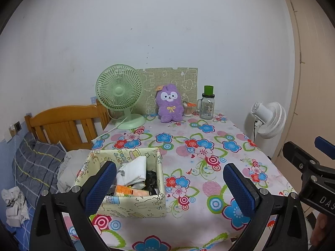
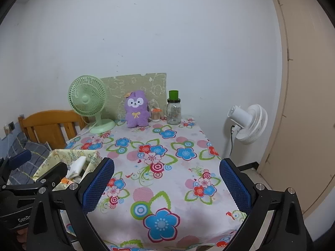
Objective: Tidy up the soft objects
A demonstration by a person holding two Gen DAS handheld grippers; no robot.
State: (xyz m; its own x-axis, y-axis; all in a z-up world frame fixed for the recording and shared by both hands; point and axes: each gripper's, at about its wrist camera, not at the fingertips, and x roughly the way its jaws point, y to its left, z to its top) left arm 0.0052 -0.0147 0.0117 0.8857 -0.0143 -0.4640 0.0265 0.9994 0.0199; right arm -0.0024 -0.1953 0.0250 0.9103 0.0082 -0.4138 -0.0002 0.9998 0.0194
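The left gripper (image 1: 169,186) hung nearest the lens, its blue-padded fingers (image 1: 100,186) wide apart and holding nothing, touching nothing. Its left finger overlapped the box (image 1: 134,205) in the left wrist view; whether it touched the box could not be told. The right gripper (image 2: 166,185) was likewise spread wide and empty above the table (image 2: 167,167), which wore a flowered cloth.

The box stood at the table's near left corner, open-topped, with a folded white cloth (image 1: 134,170), something dark and an orange item (image 1: 125,190) inside. The plush (image 1: 169,105), purple, sat upright at the far edge against a green board (image 1: 167,81), well apart from both grippers. A green fan (image 1: 120,96) stood to its left, a jar (image 1: 207,104) with a green cap to its right, and a small cup (image 1: 188,109) between plush and jar. A white fan (image 2: 247,123) stood beyond the table's right side, a bed (image 1: 37,163) to the left.
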